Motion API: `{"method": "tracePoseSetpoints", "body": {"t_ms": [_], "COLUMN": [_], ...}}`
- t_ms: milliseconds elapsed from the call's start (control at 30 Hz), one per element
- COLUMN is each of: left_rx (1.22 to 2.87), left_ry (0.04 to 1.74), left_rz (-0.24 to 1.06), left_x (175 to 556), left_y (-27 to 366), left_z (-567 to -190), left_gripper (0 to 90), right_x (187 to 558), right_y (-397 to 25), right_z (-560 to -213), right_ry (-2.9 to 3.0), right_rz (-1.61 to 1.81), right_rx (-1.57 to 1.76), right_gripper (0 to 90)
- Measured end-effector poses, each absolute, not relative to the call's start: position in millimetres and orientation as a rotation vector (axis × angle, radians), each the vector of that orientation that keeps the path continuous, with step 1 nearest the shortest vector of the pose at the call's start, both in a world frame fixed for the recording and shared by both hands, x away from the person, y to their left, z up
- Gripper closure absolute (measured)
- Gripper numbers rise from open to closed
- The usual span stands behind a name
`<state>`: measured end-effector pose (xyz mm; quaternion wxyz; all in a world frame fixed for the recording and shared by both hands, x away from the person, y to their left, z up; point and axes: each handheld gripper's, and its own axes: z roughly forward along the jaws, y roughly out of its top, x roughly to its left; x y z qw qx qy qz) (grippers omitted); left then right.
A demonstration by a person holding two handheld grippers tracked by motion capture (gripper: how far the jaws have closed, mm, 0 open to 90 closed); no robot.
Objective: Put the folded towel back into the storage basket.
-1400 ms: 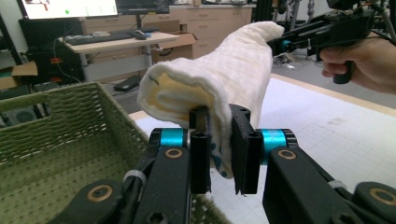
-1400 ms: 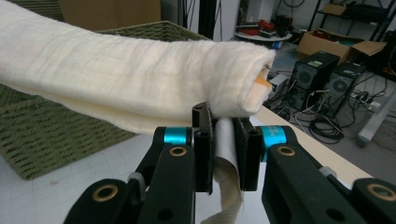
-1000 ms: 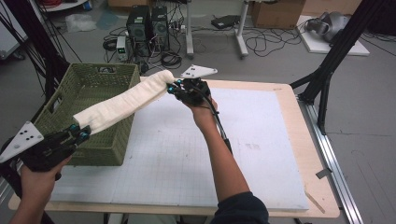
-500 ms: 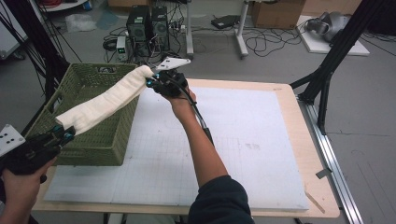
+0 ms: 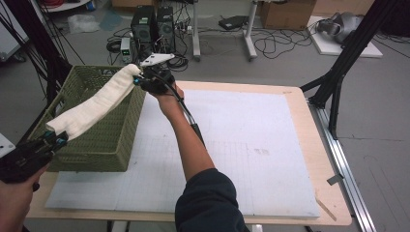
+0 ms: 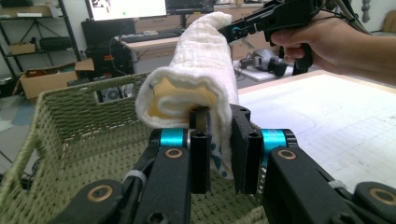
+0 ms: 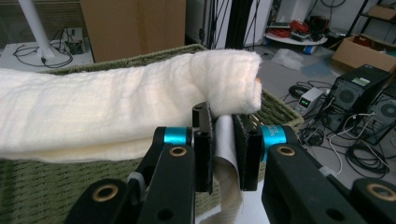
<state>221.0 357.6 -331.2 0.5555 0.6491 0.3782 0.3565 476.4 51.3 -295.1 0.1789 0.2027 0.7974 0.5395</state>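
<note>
A rolled cream towel (image 5: 96,103) hangs stretched in the air above the green wicker basket (image 5: 104,145) at the table's left. My left gripper (image 5: 57,139) is shut on the towel's near end (image 6: 187,95), low at the basket's front left corner. My right gripper (image 5: 138,79) is shut on the far end (image 7: 224,86), over the basket's back right corner. A thin flap of the cloth (image 7: 225,140) hangs down between the right jaws. In the left gripper view the right gripper (image 6: 243,28) shows at the far end of the roll.
A white gridded mat (image 5: 251,145) covers the wooden table (image 5: 333,193). Behind the table on the floor stand computer towers (image 5: 152,21), cables and a cardboard box (image 5: 287,12). Black stand legs (image 5: 338,72) rise at the right.
Both grippers carried the towel to the left and away from the mat; it now hangs fully over the basket. The right gripper went toward the basket's back corner, the left lower and leftward.
</note>
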Motion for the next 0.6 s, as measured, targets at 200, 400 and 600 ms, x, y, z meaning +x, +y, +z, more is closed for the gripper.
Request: {"method": "tracePoseSetpoints", "body": {"t_ms": [200,400,600], "left_rx": [1.528,1.512,1.513], "left_ry": [0.92,0.939,0.956], "left_rz": [0.861,0.889,0.907], "left_x": [220,216,215], "left_y": [366,371,376], "left_z": [-335,-338,-340], "left_gripper": [79.0,79.0,79.0], "right_x": [484,489,492], "right_y": [74,95,111], "right_z": [-296,-297,-300], "right_ry": [2.278,2.289,2.293], "right_rz": [1.509,1.511,1.498], "right_rx": [0.558,0.543,0.534], "right_gripper": [80.8,80.8,80.8]}}
